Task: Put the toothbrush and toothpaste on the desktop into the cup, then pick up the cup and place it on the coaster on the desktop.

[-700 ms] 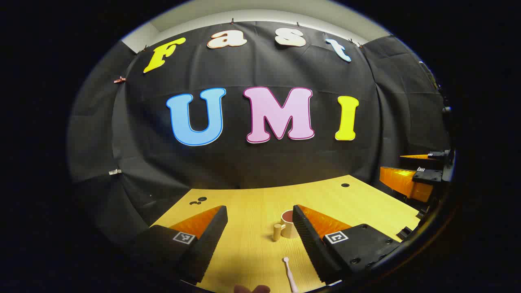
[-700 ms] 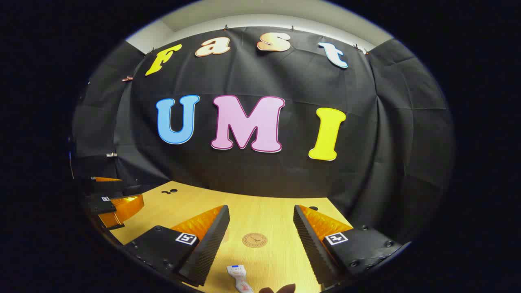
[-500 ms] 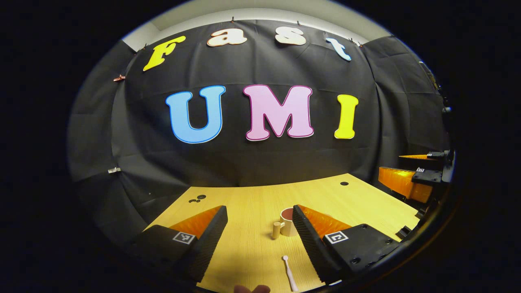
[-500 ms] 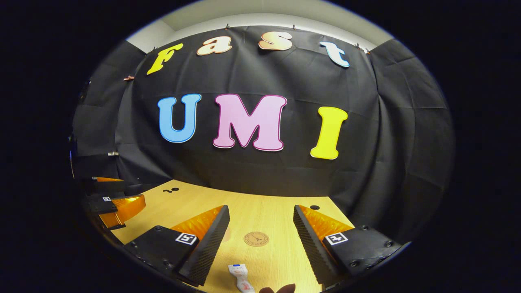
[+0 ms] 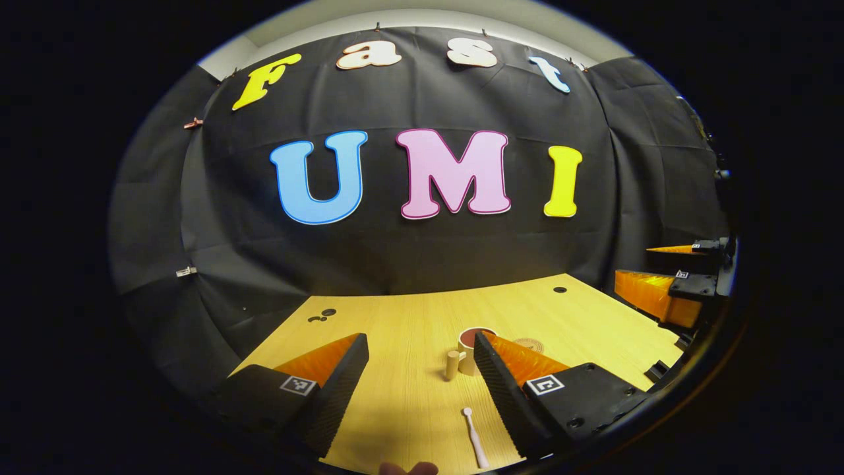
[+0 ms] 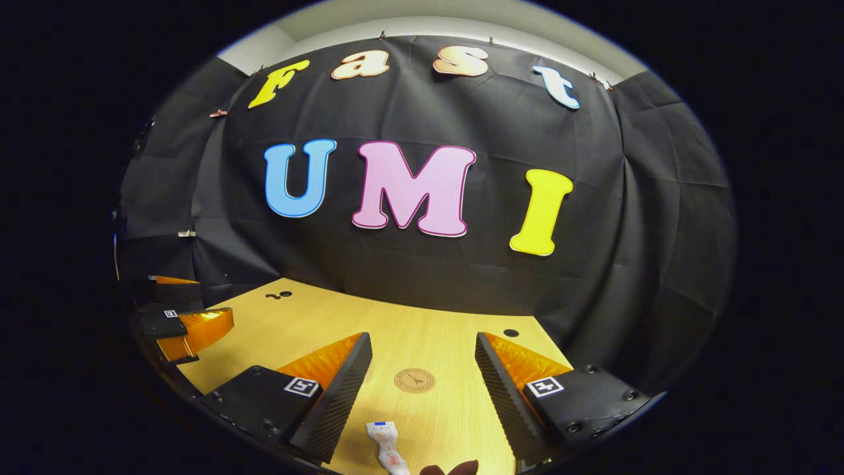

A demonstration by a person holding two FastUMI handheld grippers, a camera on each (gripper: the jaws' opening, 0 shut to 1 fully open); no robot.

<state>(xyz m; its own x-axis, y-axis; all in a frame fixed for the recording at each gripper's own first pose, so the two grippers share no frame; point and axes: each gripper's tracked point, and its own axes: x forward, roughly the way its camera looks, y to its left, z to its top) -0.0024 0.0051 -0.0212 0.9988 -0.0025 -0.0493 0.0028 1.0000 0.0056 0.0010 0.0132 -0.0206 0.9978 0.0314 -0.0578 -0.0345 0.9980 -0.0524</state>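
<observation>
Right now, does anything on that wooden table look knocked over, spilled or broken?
Nothing stands out. The cup stands upright, the toothbrush and toothpaste lie flat on the table, and the coaster sits bare. Both claws are open.

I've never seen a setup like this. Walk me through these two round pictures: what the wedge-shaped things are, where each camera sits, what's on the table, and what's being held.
A person holds a two-finger gripper in each hand; a camera rides on each one, looking along its fingers. The wedges at the bottom of each picture are those fingers.

In the left gripper view, the left gripper is open above a wooden table, with a cup and a toothbrush ahead.

In the right gripper view, the right gripper is open too, over a round coaster and a toothpaste tube.

Neither gripper holds anything.
</observation>
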